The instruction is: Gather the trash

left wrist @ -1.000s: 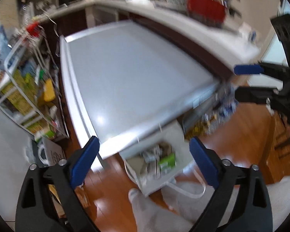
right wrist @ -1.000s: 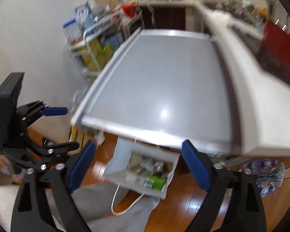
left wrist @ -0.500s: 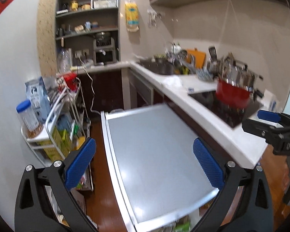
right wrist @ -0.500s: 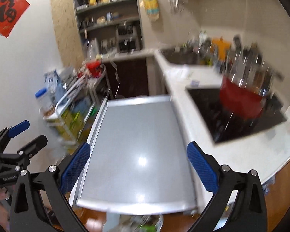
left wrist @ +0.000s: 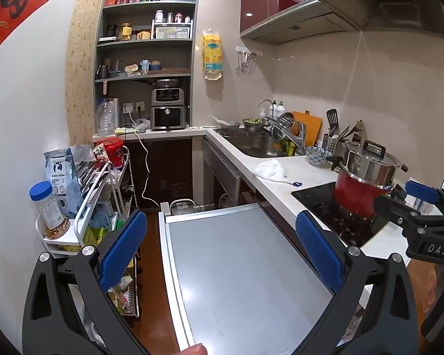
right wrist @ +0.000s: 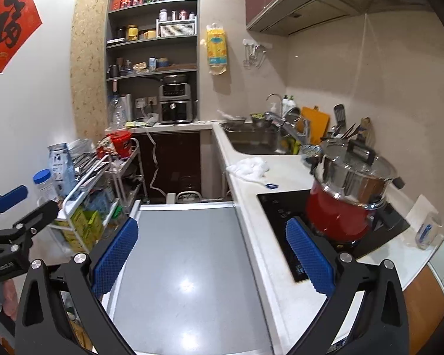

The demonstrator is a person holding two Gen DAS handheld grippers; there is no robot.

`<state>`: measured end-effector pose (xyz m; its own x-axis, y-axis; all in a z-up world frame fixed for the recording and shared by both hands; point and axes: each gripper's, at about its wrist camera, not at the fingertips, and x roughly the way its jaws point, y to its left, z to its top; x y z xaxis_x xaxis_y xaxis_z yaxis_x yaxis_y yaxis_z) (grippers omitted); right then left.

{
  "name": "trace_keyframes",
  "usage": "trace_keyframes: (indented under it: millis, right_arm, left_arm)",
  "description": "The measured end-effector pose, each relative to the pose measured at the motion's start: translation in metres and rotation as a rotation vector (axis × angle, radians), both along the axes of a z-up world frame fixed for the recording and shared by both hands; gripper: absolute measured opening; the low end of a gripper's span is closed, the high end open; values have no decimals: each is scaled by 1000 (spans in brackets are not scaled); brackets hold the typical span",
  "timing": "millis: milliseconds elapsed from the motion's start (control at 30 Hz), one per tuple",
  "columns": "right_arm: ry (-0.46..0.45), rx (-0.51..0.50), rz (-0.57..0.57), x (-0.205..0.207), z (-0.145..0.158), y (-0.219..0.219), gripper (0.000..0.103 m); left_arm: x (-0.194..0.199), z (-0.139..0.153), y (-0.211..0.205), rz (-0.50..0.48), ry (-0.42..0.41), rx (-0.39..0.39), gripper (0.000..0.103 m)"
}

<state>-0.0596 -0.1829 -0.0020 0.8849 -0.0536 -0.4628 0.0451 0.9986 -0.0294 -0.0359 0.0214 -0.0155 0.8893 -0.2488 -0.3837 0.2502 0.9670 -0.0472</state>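
Trash collection, unfinished: left tool point(left wrist: 220, 250) and right tool point(right wrist: 211, 250) both gape empty above the grey table point(right wrist: 186, 266); crumpled white wad point(right wrist: 250, 167) remains on the counter.

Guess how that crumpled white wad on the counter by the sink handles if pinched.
The white wad looks like crumpled tissue or cloth: probably very light and floppy, compressing under the pads. It likely won't roll. A trailing edge toward the blue clip may drag.
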Motion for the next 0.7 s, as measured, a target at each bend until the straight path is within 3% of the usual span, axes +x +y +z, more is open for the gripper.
trace_keyframes:
  millis: [700]
  right_arm:
    - [1,8,-38,11,4,0,99]
  left_arm:
    - [8,7,2,49,-7,-2,101]
